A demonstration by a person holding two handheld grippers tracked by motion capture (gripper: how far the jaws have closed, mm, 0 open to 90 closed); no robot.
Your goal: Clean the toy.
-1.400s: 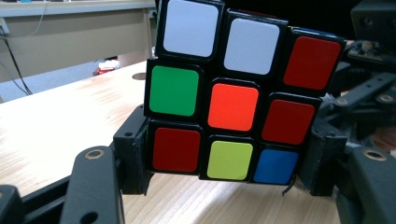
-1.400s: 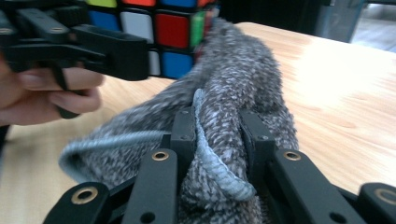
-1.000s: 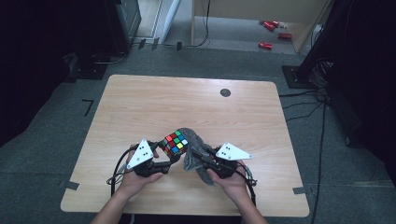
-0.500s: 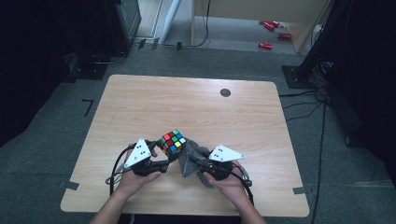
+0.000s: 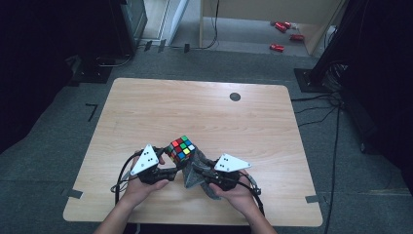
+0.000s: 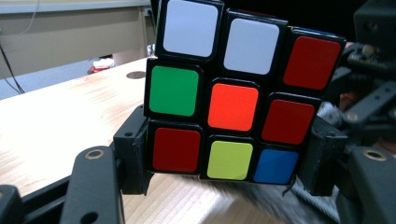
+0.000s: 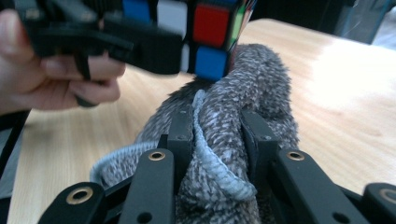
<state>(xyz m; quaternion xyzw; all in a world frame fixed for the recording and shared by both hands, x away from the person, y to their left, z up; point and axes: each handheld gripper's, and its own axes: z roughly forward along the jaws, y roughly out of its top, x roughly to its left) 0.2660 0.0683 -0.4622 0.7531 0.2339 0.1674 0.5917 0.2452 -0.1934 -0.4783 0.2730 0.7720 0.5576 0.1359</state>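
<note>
high view has the left tongs (image 5: 168, 168) low on the wooden surface (image 5: 146, 112), near its front edge, with a person's left hand (image 5: 139, 187) behind them. they are clamped on a rubik's cube (image 5: 180, 148), which is tilted on one corner above the wood. left gripper view looks along these tongs, whose two black jaws press on the bottom row of the cube from either side; the face toward the camera shows white, red, green, orange, yellow and blue squares. just right of the cube sits a grey cloth (image 5: 197, 175), its top touching the cube's lower corner. further right are the right tongs (image 5: 202, 178), with the right hand (image 5: 238, 192) behind them; they are closed on the cloth. right gripper view shows that grip close up, with the fuzzy cloth bunched between the jaws, its light blue hem (image 7: 210, 154) curling out in front and the cube's blue corner square resting on top of it
</note>
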